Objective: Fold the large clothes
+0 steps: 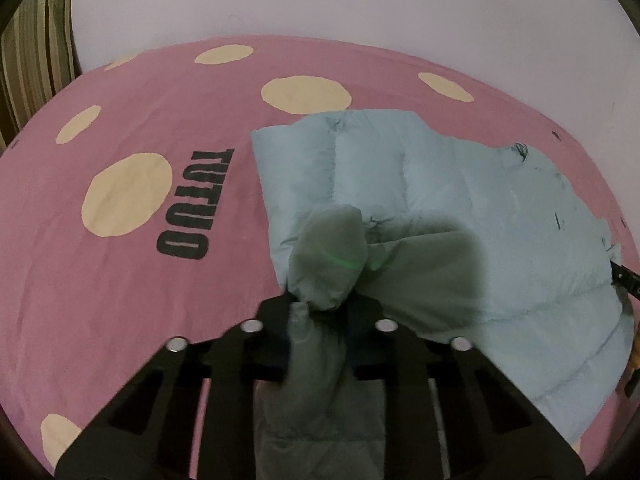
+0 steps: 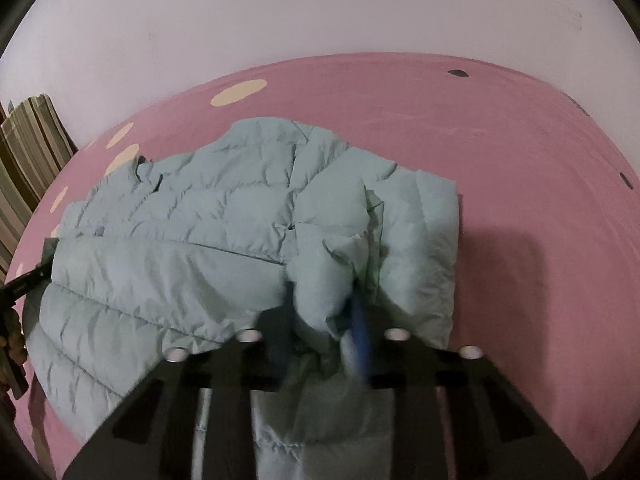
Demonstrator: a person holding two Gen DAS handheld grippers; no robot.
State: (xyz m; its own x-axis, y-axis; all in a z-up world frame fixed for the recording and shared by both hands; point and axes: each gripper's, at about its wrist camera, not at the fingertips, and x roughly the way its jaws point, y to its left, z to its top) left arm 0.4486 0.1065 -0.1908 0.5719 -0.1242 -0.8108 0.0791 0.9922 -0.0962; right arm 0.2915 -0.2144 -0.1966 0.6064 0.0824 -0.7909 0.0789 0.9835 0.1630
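I have a pale blue-green puffer jacket (image 1: pixel 440 184) lying across the pink bedsheet (image 1: pixel 120 280), the one with cream dots and the dark "TUTUO" lettering (image 1: pixel 188 204). My left gripper (image 1: pixel 320 308) is clamped on a bunched fold of the jacket's near edge; the fabric balloons up between the two black fingers and hangs down behind them. My right gripper (image 2: pixel 324 324) is pinched the same way on another bunch of the near edge, close to the folded-in sleeve (image 2: pixel 420 240) on that side. In each wrist view the tip of the other gripper shows at the frame edge, across the jacket's width, so I judge the two grips stand near opposite sides of the hem.

The step, as I read it, is to carry this near edge up and over toward the far edge by the wall (image 2: pixel 320 12). To do it well I want both hands to rise together and travel evenly, so the fold line stays straight across the quilted panels. The filling is puffy and slippery, so I should hold a deep bite, not just a skin of shell fabric, and lift slowly enough for trapped air to escape. I should keep the folded sleeve tucked under as I go, and lay the edge down flat before releasing. The striped cushion (image 1: pixel 36 48) at the far left corner is well clear.
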